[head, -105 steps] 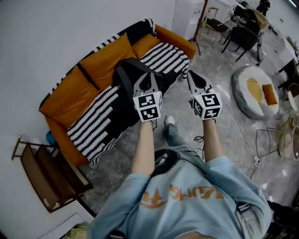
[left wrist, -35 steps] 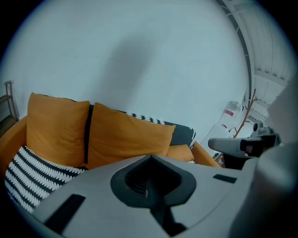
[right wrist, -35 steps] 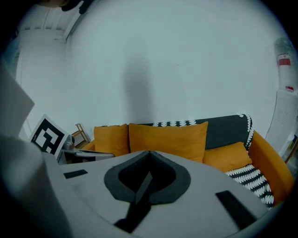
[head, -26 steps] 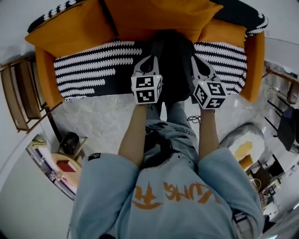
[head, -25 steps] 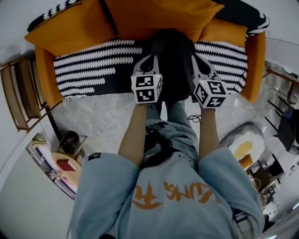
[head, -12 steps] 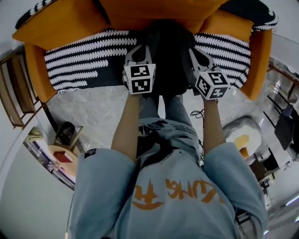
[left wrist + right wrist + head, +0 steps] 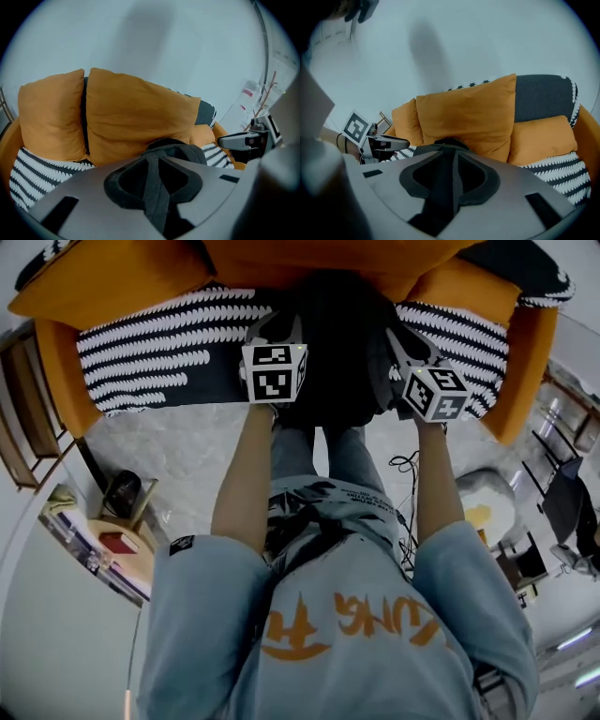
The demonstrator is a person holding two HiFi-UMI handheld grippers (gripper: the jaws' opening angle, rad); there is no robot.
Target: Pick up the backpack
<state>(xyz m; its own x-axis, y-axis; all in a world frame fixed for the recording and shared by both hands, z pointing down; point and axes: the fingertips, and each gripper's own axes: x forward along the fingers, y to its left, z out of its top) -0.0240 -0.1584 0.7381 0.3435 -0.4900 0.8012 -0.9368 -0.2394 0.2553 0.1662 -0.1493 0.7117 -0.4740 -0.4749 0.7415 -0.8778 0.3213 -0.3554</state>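
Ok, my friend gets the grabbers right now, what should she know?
Left gripper: jaws shut, holding nothing, by the backpack's left edge.
Right gripper: jaws shut, empty, by its right edge.
The black backpack sits on the orange sofa, in front of the cushions.
Done: both grippers are at the backpack.
Left: open the jaws, grab it, lift.
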